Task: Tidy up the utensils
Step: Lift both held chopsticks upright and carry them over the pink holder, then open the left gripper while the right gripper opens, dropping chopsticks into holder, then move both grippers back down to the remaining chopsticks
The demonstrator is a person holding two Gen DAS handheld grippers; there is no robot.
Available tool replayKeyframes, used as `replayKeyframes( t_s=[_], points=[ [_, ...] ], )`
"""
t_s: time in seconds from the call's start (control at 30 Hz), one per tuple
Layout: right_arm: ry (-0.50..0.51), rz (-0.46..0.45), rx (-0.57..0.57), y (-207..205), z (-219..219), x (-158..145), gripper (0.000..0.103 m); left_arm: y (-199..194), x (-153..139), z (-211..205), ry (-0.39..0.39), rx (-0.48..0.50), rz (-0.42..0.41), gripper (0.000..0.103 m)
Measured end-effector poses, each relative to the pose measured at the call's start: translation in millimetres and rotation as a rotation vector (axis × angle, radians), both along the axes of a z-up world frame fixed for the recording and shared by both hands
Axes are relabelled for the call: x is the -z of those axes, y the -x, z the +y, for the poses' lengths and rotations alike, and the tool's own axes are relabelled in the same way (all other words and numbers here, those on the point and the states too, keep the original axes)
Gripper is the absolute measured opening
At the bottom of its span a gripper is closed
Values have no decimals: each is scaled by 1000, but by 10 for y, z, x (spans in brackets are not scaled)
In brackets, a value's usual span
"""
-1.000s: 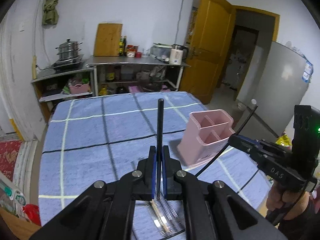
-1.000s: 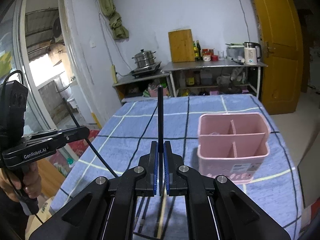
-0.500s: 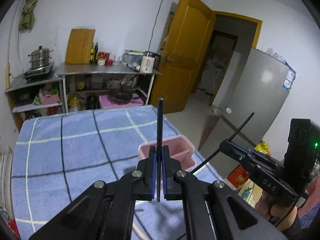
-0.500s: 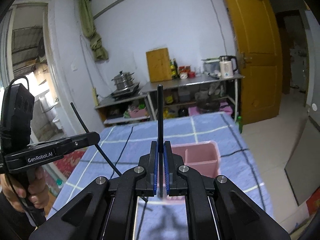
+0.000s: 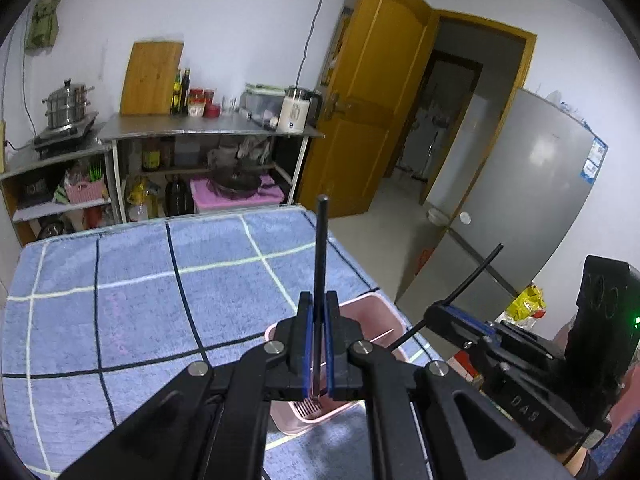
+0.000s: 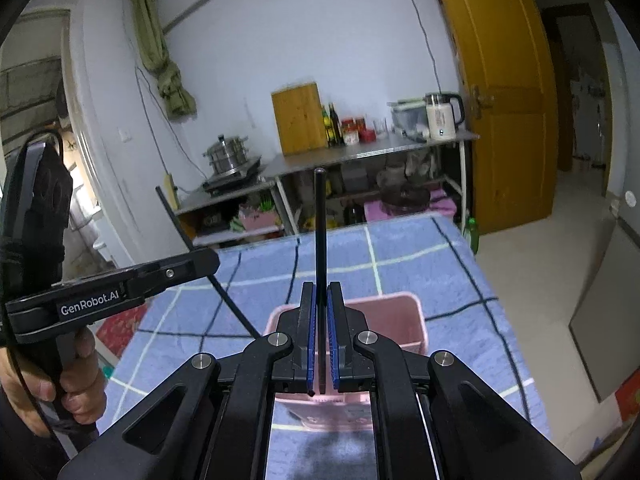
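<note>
In the left wrist view my left gripper (image 5: 319,304) is shut on a thin black chopstick (image 5: 321,248) that stands up between its pads. The pink utensil holder (image 5: 378,314) sits directly beneath and behind the fingers, mostly hidden. At the right of that view, my right gripper (image 5: 440,316) holds a second black chopstick (image 5: 478,270). In the right wrist view the right gripper (image 6: 320,294) is shut on its black chopstick (image 6: 320,228) above the pink holder (image 6: 412,320). My left gripper (image 6: 200,262) comes in from the left with its chopstick (image 6: 188,236), held by a hand (image 6: 76,376).
The holder stands on a table with a blue checked cloth (image 5: 140,300), near its right edge (image 5: 360,264). Beyond are metal shelves (image 5: 208,132) with pots, a cutting board and a kettle, a yellow door (image 5: 372,120) and a grey fridge (image 5: 532,200).
Both grippers have travelled toward the pink holder with their chopsticks. It was off to the right of each and now lies right under the fingers. Both stay shut.
</note>
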State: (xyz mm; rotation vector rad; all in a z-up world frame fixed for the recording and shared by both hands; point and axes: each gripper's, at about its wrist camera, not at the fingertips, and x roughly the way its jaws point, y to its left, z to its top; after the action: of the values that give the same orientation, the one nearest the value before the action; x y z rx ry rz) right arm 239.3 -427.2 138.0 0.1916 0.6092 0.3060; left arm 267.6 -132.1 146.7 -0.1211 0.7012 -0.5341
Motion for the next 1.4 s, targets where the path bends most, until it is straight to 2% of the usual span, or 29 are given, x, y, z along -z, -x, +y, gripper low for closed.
replayKeyframes(
  t_s=[0.2, 0.4, 0.5, 0.57, 0.63, 0.7, 0.9, 1.03, 1.17, 1.33, 1.4],
  points=[
    [13, 77, -19, -200, 42, 319, 5, -155, 339, -107, -38, 12, 56, 5],
    [16, 81, -5, -242, 15, 388, 6, -175, 366, -68, -26, 5, 42, 7],
    [18, 68, 6, -204, 8, 367, 6, -139, 305, -14, -6, -1, 19, 16],
    [15, 49, 17, -154, -12, 332, 14, -104, 262, 38, 6, -9, -2, 20],
    [14, 32, 27, -110, -32, 282, 21, -52, 216, 103, 20, -21, -23, 30],
    [13, 16, 36, -43, -57, 233, 25, 36, 150, 173, 31, -32, -51, 38],
    [-5, -27, 59, 217, -129, 122, 27, 383, 3, 449, 37, -82, -130, 41],
    [-4, -62, 48, 453, -76, 47, 27, 649, -4, 672, 20, -139, -159, 57],
    [-4, -79, 14, 682, 39, 17, 27, 887, 39, 850, -17, -190, -186, 57],
    [11, -102, -19, 918, 151, 25, 27, 1198, 111, 1031, -25, -235, -214, 57],
    [26, -111, -28, 1024, 195, 58, 27, 1289, 155, 1075, -38, -249, -219, 60]
  ],
)
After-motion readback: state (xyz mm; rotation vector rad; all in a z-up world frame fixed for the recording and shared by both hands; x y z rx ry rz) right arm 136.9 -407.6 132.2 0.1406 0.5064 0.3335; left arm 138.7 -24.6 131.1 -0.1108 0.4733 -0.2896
